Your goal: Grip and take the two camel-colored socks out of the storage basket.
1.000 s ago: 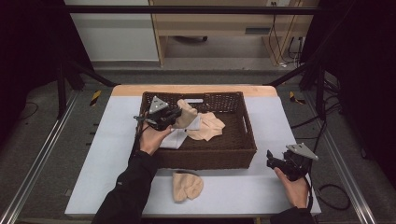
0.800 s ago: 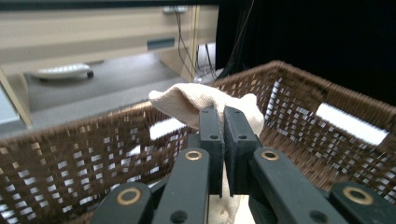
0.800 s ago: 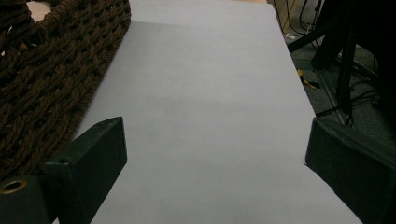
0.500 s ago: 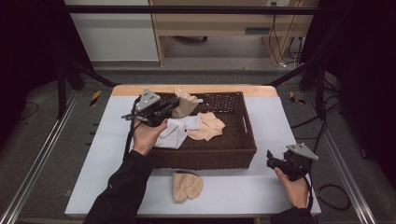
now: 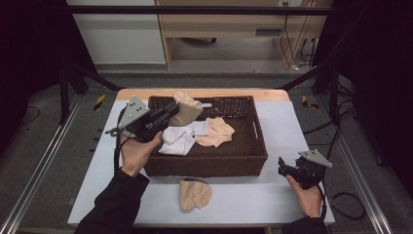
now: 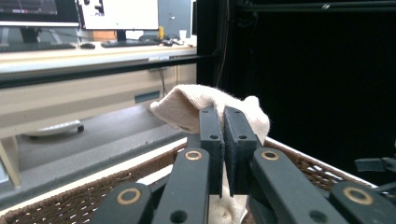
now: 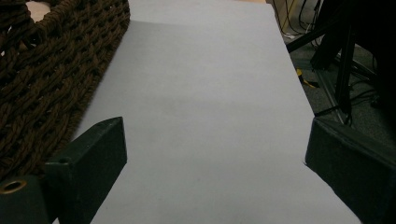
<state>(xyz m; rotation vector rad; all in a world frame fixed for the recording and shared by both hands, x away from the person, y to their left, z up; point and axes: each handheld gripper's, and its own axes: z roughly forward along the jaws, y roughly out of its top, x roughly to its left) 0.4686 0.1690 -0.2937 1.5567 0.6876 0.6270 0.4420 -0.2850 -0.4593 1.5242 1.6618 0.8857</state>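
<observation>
One beige sock [image 5: 186, 108] hangs pinched in the left gripper [image 5: 170, 110], lifted above the wicker basket's [image 5: 209, 165] far-left corner (its mate [image 5: 195, 193] lies on the table, nearer this hand). Right gripper [image 5: 288, 168] rests wide, empty.

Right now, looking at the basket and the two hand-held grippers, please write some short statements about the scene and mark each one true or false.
1. The left hand-held gripper is shut on a beige sock. True.
2. That sock lies flat on the basket floor. False: it is lifted above the brown basket.
3. The right hand-held gripper is open with nothing between its jaws. True.
4. The right hand-held gripper is inside the basket. False: it sits over the bare table, right of the basket.
5. A beige sock on the table lies in front of the basket. True.
6. The basket holds nothing else. False: a white cloth and a peach cloth lie inside.
</observation>
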